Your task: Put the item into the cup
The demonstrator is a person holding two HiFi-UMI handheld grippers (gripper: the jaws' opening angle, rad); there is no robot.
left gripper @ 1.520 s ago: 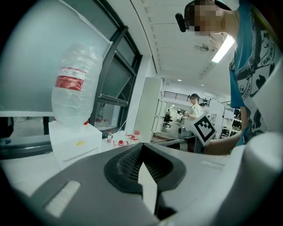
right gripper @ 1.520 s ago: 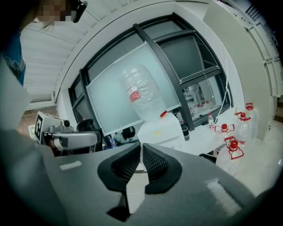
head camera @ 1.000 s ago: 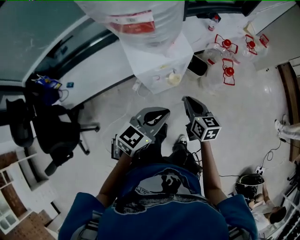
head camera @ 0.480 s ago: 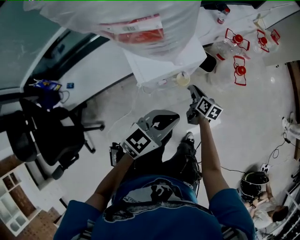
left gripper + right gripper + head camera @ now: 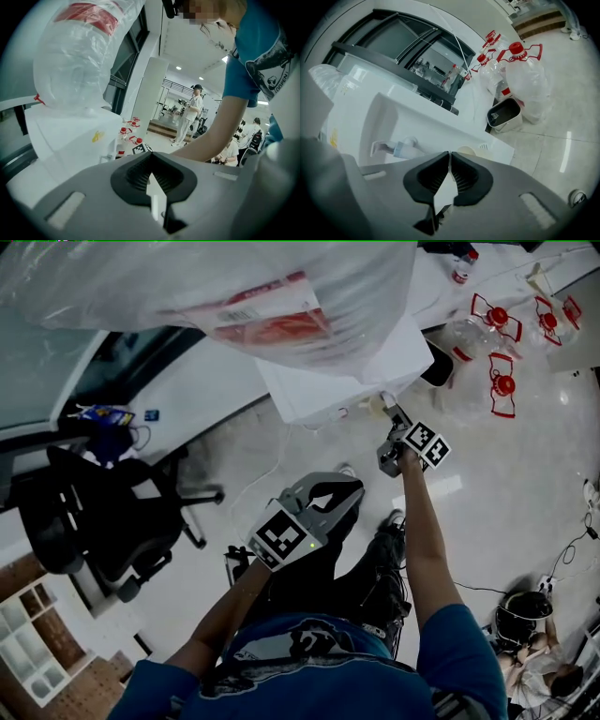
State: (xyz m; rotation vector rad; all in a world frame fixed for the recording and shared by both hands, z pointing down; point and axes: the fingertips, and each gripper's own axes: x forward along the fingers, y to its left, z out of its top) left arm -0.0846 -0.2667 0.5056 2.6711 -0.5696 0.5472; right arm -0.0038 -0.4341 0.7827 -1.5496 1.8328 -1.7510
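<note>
The jaws of the left gripper (image 5: 151, 155) are closed and empty; those of the right gripper (image 5: 449, 155), near the cup (image 5: 466, 151) in the dispenser (image 5: 389, 124), seem closed, perhaps on something thin.

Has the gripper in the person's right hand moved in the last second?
Yes. The right gripper has moved forward, up to the white water dispenser, which it was well short of before.

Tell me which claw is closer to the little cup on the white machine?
Right. The right claw points at the cup, close in front of it. The left claw hangs back, lower down by the person's legs.
</note>
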